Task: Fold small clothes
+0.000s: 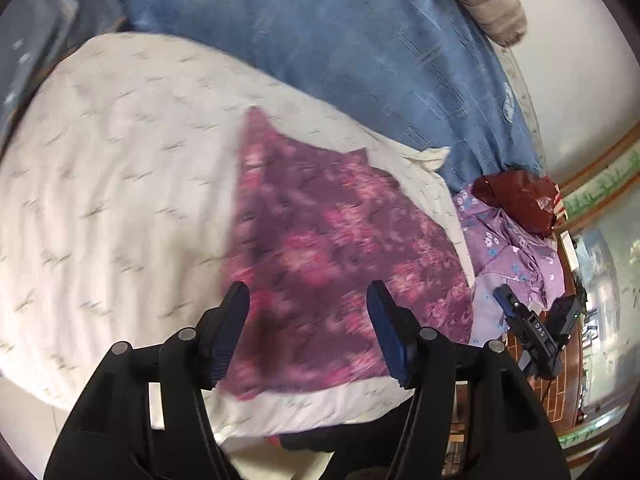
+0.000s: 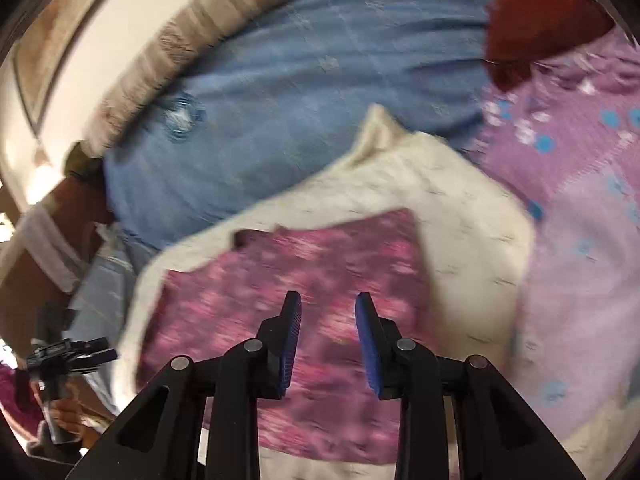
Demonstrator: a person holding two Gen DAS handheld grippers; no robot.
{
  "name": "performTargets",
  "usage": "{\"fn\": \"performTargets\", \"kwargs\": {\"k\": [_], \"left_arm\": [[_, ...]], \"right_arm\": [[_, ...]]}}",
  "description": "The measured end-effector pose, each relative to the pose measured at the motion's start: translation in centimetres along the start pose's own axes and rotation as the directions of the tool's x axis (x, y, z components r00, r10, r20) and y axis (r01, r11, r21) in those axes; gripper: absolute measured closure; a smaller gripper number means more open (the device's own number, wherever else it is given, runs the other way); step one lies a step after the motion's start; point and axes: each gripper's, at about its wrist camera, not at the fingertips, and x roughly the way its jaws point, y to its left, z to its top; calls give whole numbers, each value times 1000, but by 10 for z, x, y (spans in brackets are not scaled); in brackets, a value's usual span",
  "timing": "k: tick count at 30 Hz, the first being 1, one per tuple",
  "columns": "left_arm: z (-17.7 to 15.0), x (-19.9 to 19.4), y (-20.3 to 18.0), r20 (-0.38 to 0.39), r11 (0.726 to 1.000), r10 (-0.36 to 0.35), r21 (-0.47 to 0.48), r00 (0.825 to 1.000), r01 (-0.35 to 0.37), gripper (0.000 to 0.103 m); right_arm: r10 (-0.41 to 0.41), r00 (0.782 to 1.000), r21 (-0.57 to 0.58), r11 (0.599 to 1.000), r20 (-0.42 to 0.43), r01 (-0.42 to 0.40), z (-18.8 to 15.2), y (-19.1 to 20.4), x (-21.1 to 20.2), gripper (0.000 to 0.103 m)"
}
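A purple and pink floral garment [image 1: 328, 240] lies flat on a white cloth [image 1: 120, 168] spread over the bed. It also shows in the right wrist view [image 2: 320, 272]. My left gripper [image 1: 308, 292] is open and empty, hovering above the garment's near part. My right gripper [image 2: 328, 304] is open and empty above the garment's middle. The right gripper also shows at the right edge of the left wrist view [image 1: 532, 320]. The left gripper shows at the lower left of the right wrist view [image 2: 72, 356]. Both views are motion-blurred.
A blue bedspread [image 1: 360, 48] covers the bed behind the white cloth. A lilac flowered garment [image 1: 508, 248] and a dark red bag [image 1: 516, 196] lie at the right. A brown striped pillow [image 1: 484, 0] sits at the back.
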Motion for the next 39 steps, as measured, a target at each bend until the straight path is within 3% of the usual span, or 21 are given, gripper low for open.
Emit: {"fn": "performTargets", "kwargs": {"k": [2,5,7,9,10,12,15,22,26,36,39], "left_arm": [[3,25,-14,-29,1000,14,27,999,-13,43],[3,61,-19,-76,996,72,59,994,-68,43],[-2,83,-12,-109,986,154,80,982,-146,43],[-5,98,-5,-104,984,168,81,980,-160,44],[-6,96,-7,-82,984,162,88,983,-155,43],[-6,96,-9,-84,982,166,101,983,-158,43],[-6,96,-11,-80,982,166,102,983,-158,43],[-6,96,-12,-85,982,170,94,982,-162,42],[-6,88,-10,-88,987,151,66,985,-145,42],[-14,56,-22,-19,981,171,100,985,-168,42],[-16,47,-28,6,976,178,123,984,-177,42]], "right_arm": [[46,999,-12,999,-11,-46,1,17,20,73],[52,997,-20,998,-55,-53,-7,31,59,73],[14,995,-20,1000,-95,-16,-20,29,88,73],[-63,981,-7,998,-183,62,-37,13,111,76],[-49,977,13,998,-207,53,-44,4,116,79],[14,990,59,998,-139,-6,-50,-5,110,80],[28,989,82,996,-142,-16,-49,-7,110,80],[-48,985,45,997,-165,56,-44,8,108,77],[-58,986,35,997,-156,64,-43,20,94,60],[-63,987,-87,995,-151,50,-60,70,65,59],[-67,985,-107,993,-157,51,-65,80,64,53]]}}
